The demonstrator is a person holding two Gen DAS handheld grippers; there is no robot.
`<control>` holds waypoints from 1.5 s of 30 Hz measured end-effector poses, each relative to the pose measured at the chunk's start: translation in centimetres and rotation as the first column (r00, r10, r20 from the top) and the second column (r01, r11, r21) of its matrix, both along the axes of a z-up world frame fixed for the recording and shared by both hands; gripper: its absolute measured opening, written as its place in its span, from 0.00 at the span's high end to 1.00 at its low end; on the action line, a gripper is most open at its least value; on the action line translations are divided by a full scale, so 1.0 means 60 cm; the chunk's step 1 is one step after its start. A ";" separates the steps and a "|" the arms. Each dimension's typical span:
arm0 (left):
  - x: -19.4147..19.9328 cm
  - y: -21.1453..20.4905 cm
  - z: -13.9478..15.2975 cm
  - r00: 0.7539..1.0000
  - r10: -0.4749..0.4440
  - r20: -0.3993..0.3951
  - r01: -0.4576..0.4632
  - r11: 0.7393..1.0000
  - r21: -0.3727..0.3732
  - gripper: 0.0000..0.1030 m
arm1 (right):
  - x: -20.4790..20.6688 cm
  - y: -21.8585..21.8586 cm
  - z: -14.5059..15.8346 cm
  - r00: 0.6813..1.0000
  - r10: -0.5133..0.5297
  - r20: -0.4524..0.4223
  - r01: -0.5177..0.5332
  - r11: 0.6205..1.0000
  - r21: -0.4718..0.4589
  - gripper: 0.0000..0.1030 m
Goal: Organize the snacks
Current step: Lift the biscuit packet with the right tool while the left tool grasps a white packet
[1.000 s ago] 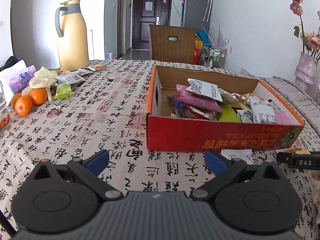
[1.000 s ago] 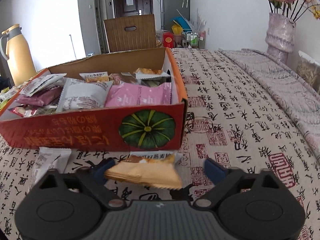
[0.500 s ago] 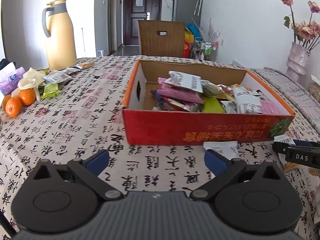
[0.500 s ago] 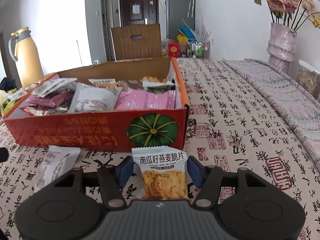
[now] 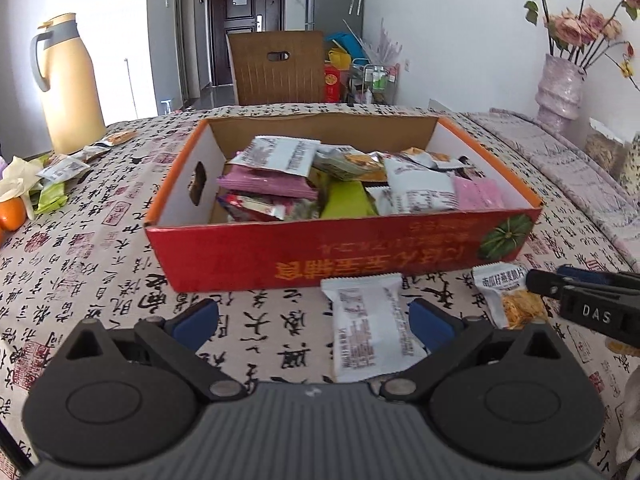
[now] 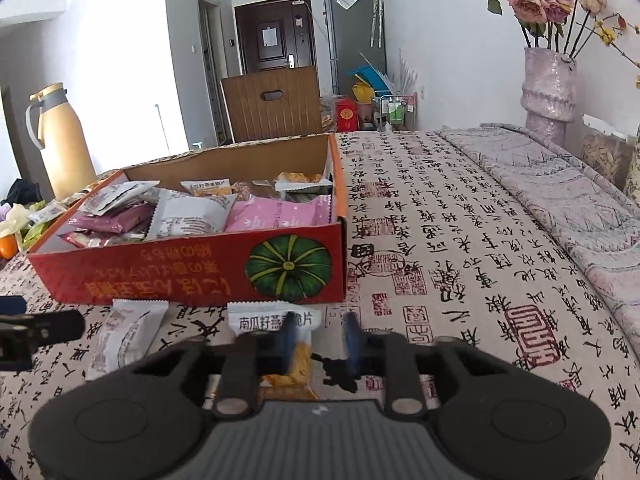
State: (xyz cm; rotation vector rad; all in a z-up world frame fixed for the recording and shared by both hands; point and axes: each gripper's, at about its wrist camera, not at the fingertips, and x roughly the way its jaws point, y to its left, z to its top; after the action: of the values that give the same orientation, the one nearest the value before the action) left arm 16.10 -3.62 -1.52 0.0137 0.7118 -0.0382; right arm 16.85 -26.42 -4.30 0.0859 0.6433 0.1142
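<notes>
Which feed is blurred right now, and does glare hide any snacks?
Right wrist view: the pads of the right gripper smear with motion, its jaws have just been closing, the orange crisp packet partly between them. Left wrist view: sharp, white packet readable. Glare only washes the wall behind the thermos.

- Bright, even daylight in both views; white walls blow out at left behind the yellow jug.
- Soft shadows only, short one under the red box.
- Strong fisheye bend, dark vignette in the corners.
- Right gripper fingertips smeared with motion blur; the rest fairly sharp.
- Far doorway dimmer.
</notes>
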 end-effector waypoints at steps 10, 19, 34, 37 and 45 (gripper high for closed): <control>-0.003 -0.011 -0.001 1.000 0.006 -0.011 -0.006 1.000 0.020 0.00 | 0.010 0.045 -0.014 0.996 0.083 -0.041 -0.085 0.995 -0.054 0.22; -0.001 -0.013 -0.003 1.000 0.008 -0.021 -0.007 1.000 0.026 0.00 | 0.016 0.054 -0.027 0.993 0.088 -0.078 -0.094 0.992 -0.084 0.59; 0.023 -0.038 -0.019 0.998 0.016 -0.060 -0.015 0.999 0.030 0.00 | -0.024 0.007 -0.001 0.999 0.033 0.018 -0.033 0.999 -0.030 0.61; 0.035 -0.049 -0.024 0.997 0.017 -0.069 -0.015 0.999 0.031 0.00 | -0.036 -0.008 0.001 0.999 0.017 0.034 -0.016 1.000 -0.014 0.61; 0.064 -0.079 -0.044 0.993 0.030 -0.111 -0.024 0.998 0.054 0.00 | -0.053 -0.041 0.003 0.998 -0.017 0.059 0.016 1.000 0.025 0.61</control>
State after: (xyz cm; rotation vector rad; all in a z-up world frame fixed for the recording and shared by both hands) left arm 19.92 -8.34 -4.14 0.0523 0.8249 0.0059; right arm 13.65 -28.87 -4.13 0.1108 0.5819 0.1084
